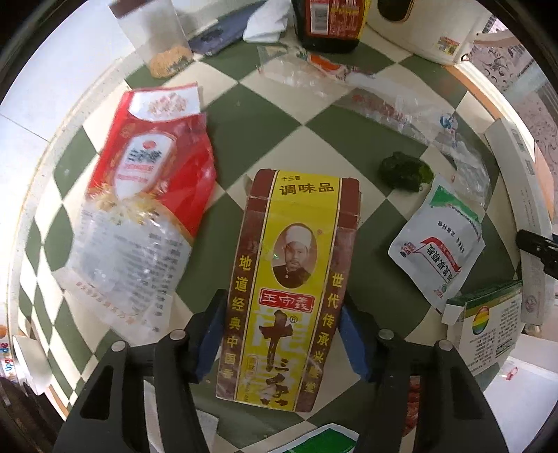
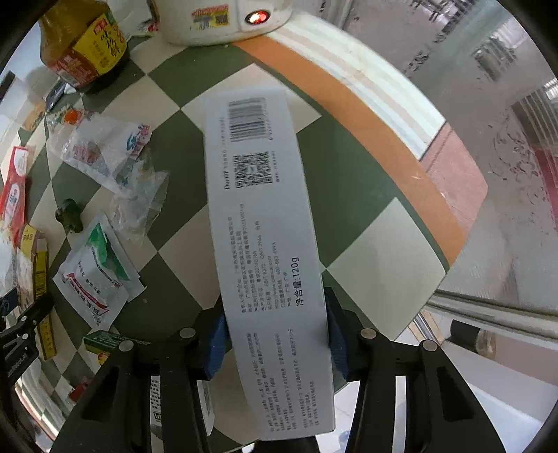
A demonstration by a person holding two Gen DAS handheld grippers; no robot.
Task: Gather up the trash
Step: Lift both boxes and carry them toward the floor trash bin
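My left gripper is shut on a yellow and brown spice box, its blue pads pressed on both long sides, above the checkered table. My right gripper is shut on a long white carton with a barcode and QR code, held over the table's right part. Other trash lies on the table: a red and clear noodle bag, a white sachet that also shows in the right wrist view, crumpled clear wrappers and a dark green scrap.
A dark sauce bottle and a white cooker stand at the back. A green and white box lies at the right. The table's orange edge runs along the right, with floor beyond.
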